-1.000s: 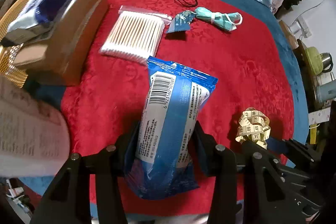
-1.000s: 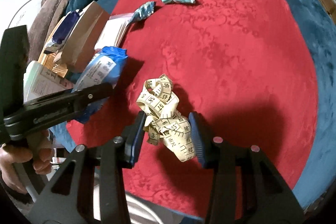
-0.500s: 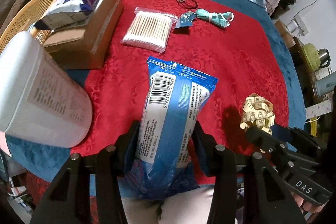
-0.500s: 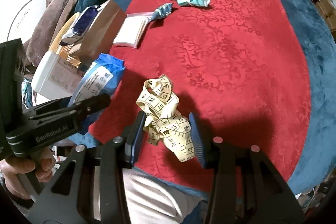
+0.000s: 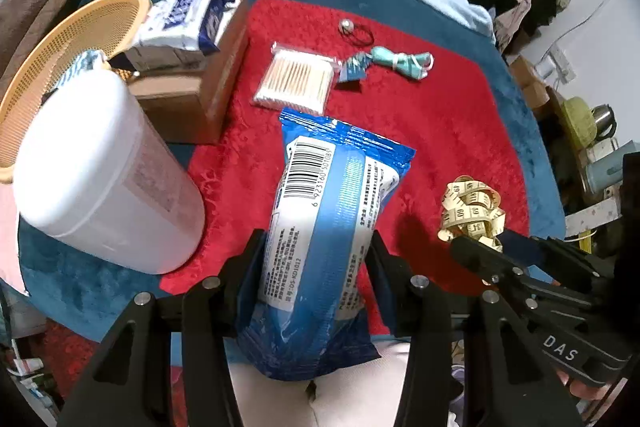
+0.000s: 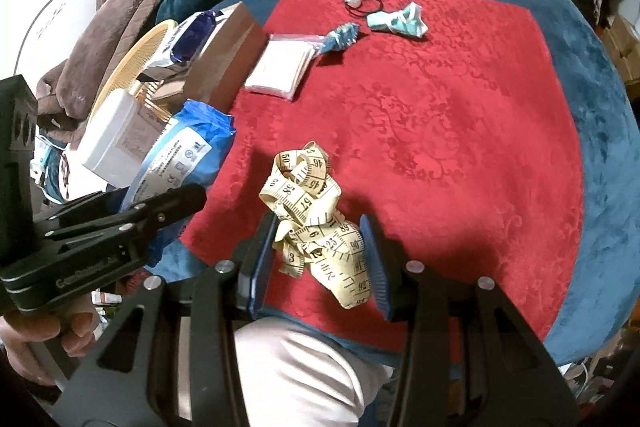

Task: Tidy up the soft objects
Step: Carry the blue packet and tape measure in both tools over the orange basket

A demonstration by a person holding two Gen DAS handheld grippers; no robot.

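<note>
Blue/white wipes pack (image 5: pixel 320 227), yellow tape measure (image 6: pixel 316 223), red floral-patterned cloth (image 6: pixel 460 131).

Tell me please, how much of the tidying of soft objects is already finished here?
Done: a white-and-blue tissue pack lies on the brown cardboard box beside the orange mesh basket.

In hand: the left gripper clamps a blue plastic wipes pack; the right gripper clamps a bundled yellow tape measure.

Left on the red cloth: a clear bag of cotton swabs, a teal face mask, a black hair tie.
</note>
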